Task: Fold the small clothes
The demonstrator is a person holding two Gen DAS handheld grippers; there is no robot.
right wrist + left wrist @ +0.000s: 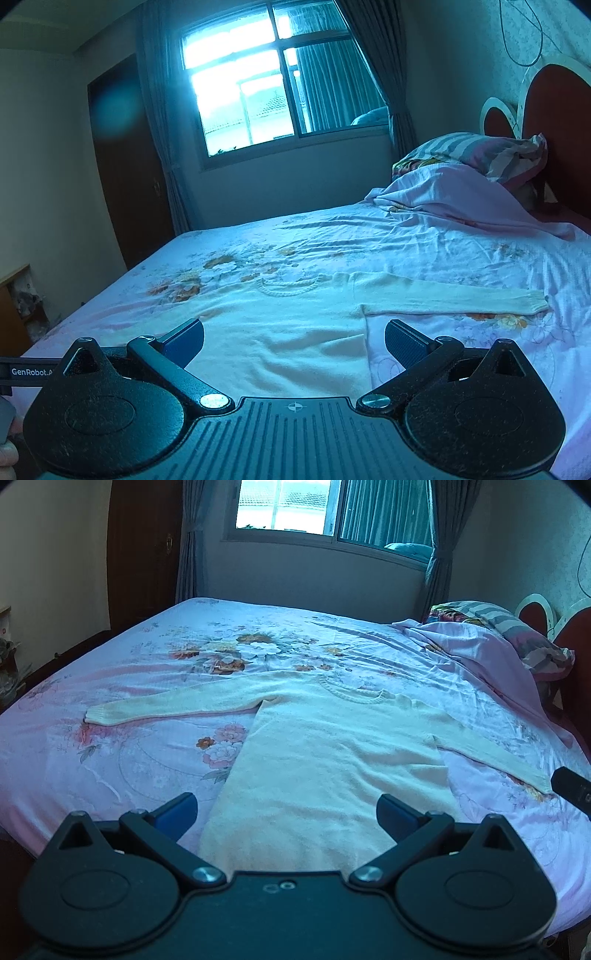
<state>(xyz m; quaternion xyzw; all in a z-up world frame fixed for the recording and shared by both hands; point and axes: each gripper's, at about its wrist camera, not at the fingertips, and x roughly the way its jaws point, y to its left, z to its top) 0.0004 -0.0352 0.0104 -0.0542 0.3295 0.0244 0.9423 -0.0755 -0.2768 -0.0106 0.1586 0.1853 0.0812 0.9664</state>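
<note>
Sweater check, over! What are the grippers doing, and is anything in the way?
Left gripper and right gripper open, holding nothing. Cream sweater flat on floral bedsheet, sleeves spread, unfolded. Nothing on it.

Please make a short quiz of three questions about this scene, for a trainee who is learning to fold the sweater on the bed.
1. True or false: the cream sweater lies flat on the floral bedsheet with both sleeves spread out to the sides.
2. Multiple choice: the left gripper is
A) shut on a sleeve
B) open, holding nothing
C) shut on the hem
3. Fill in the missing word: in the right wrist view, the right gripper has its jaws ____, with the sweater's body and its side edge between them.

Key: 1 true. 2 B. 3 open.
</note>
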